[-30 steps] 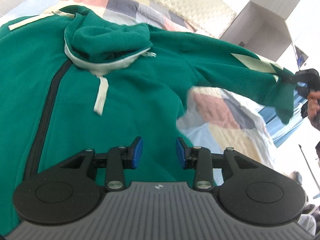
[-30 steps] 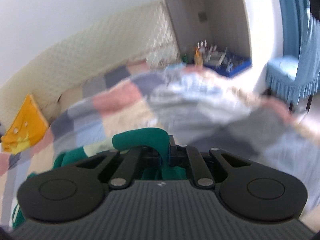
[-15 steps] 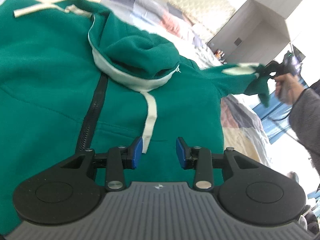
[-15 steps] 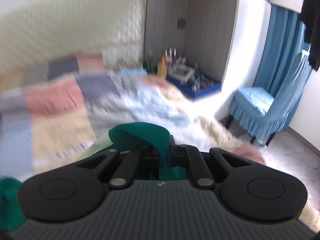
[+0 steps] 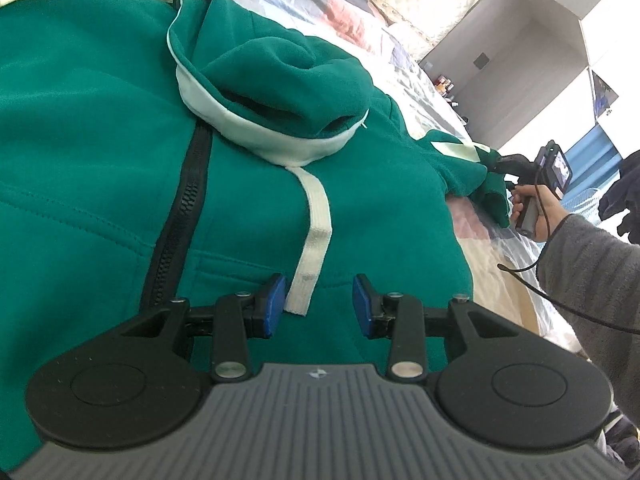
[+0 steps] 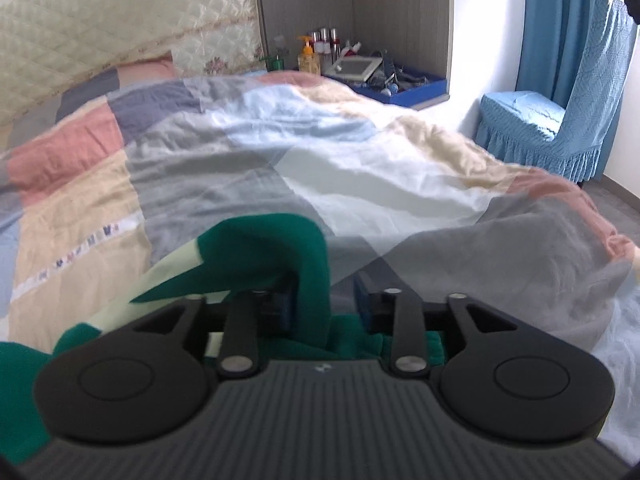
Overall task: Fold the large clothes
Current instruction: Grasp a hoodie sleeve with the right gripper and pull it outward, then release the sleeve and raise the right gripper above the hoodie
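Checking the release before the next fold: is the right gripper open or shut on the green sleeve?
Open. The right gripper has just been opening; the sleeve lies between parted pads, clear of one.

A patchwork quilt (image 6: pixel 304 160) in pink, grey, cream and pale blue squares covers the bed, rumpled toward its far edge. Behind the quilt runs a cream quilted headboard (image 6: pixel 120 24). Past the quilt's far corner sits a recessed grey niche (image 6: pixel 352 12) — in it an orange pump bottle (image 6: pixel 307 56), several small bottles and a blue tray (image 6: pixel 412 88) of clutter. Right of the quilt stands a chair with a blue ruffled cover (image 6: pixel 556 120), and behind the chair hangs a blue curtain (image 6: pixel 560 20) — grey floor beneath.
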Demonstrator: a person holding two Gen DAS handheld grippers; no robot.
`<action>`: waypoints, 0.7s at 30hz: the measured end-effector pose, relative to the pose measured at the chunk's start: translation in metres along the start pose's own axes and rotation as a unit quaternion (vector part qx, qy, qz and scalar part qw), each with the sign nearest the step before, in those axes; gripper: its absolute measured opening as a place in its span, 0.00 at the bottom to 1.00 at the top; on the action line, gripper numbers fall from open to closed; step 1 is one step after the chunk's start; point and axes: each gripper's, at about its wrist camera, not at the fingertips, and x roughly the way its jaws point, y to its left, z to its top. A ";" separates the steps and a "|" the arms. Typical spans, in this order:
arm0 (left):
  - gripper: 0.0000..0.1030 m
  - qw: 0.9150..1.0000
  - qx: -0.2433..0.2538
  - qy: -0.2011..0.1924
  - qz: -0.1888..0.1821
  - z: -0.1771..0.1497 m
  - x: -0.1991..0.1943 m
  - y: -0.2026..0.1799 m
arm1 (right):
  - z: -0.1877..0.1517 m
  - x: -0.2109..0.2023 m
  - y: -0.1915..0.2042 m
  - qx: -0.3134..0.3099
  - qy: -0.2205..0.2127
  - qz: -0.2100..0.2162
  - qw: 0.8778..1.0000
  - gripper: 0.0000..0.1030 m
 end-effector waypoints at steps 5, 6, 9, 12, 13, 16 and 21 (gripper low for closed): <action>0.41 1.000 0.003 -0.009 0.004 -0.002 -0.007 -0.008 | 0.005 -0.041 0.005 0.010 -0.009 0.013 1.000 0.68; 0.41 1.000 0.003 -0.012 0.002 -0.002 -0.010 -0.010 | 0.003 -0.055 0.008 0.009 -0.013 0.018 1.000 0.68; 0.41 1.000 0.009 -0.020 -0.003 -0.004 -0.019 -0.017 | -0.004 -0.093 0.018 0.009 -0.012 0.042 0.999 0.68; 0.41 0.999 0.016 -0.026 -0.012 -0.008 -0.030 -0.025 | -0.016 -0.138 0.035 -0.007 -0.008 0.057 0.998 0.68; 0.41 0.999 0.022 -0.027 -0.016 -0.009 -0.034 -0.028 | -0.021 -0.155 0.040 -0.013 -0.009 0.071 0.997 0.68; 0.42 0.998 0.040 -0.033 -0.021 -0.013 -0.043 -0.038 | -0.035 -0.199 0.055 -0.032 -0.012 0.090 0.995 0.68; 0.42 0.997 0.060 -0.033 -0.028 -0.024 -0.054 -0.052 | -0.068 -0.269 0.069 -0.026 0.001 0.140 0.990 0.68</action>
